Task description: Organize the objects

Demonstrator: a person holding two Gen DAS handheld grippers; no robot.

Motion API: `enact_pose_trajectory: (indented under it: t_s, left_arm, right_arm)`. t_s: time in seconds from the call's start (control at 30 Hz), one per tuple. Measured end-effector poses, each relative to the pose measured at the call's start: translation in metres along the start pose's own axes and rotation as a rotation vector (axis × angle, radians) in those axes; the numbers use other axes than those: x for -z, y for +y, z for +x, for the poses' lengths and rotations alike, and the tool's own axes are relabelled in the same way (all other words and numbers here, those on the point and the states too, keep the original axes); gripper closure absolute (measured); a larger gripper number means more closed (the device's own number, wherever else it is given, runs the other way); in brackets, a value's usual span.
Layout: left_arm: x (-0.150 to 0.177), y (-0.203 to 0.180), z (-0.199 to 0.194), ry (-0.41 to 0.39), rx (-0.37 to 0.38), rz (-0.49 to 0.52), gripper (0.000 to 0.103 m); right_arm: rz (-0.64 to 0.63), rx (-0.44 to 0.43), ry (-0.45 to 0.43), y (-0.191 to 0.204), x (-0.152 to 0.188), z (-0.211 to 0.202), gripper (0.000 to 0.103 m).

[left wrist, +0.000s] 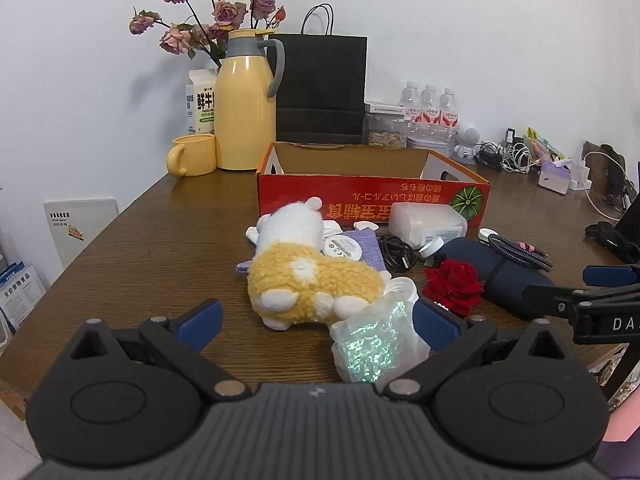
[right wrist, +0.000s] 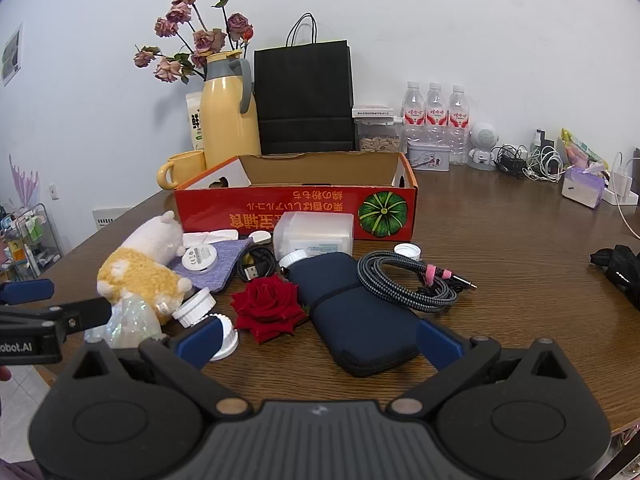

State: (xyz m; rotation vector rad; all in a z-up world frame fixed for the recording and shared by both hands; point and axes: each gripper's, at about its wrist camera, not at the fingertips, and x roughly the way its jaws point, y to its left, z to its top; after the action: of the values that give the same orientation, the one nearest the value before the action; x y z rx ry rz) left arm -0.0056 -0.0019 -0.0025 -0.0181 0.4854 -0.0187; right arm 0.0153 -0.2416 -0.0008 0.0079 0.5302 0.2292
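Observation:
An open red cardboard box [left wrist: 372,202] [right wrist: 296,212] stands mid-table, empty as far as I see. In front lie a yellow-white plush toy [left wrist: 308,276] [right wrist: 140,268], a red rose [left wrist: 454,286] [right wrist: 270,308], a navy pouch [left wrist: 496,272] [right wrist: 352,308], a braided cable [right wrist: 408,280], a black USB cable [left wrist: 396,252], a translucent plastic box [left wrist: 428,222] [right wrist: 314,234], a round white disc [left wrist: 342,248] on purple cloth [right wrist: 216,264], and an iridescent bag [left wrist: 372,344] [right wrist: 128,324]. My left gripper [left wrist: 316,322] is open around the bag, behind the plush. My right gripper [right wrist: 320,340] is open at the pouch's near end.
At the back stand a yellow thermos [left wrist: 244,108], yellow mug [left wrist: 192,156], milk carton [left wrist: 200,104], dried roses [left wrist: 208,8], black paper bag [left wrist: 322,88], water bottles [right wrist: 434,110] and chargers with cords [right wrist: 532,160]. White lids [right wrist: 198,306] lie near the rose. The table's edge runs along the left.

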Motion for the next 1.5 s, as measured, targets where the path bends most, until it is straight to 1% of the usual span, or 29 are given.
enact_pose_trajectory:
  t_s: [1.5]
  left_arm:
    - [0.0001,0.0026,0.0008,-0.003,0.002,0.001,0.000]
  right_arm:
    - [0.003,0.000,-0.002,-0.0020,0.0000,0.0003,0.000]
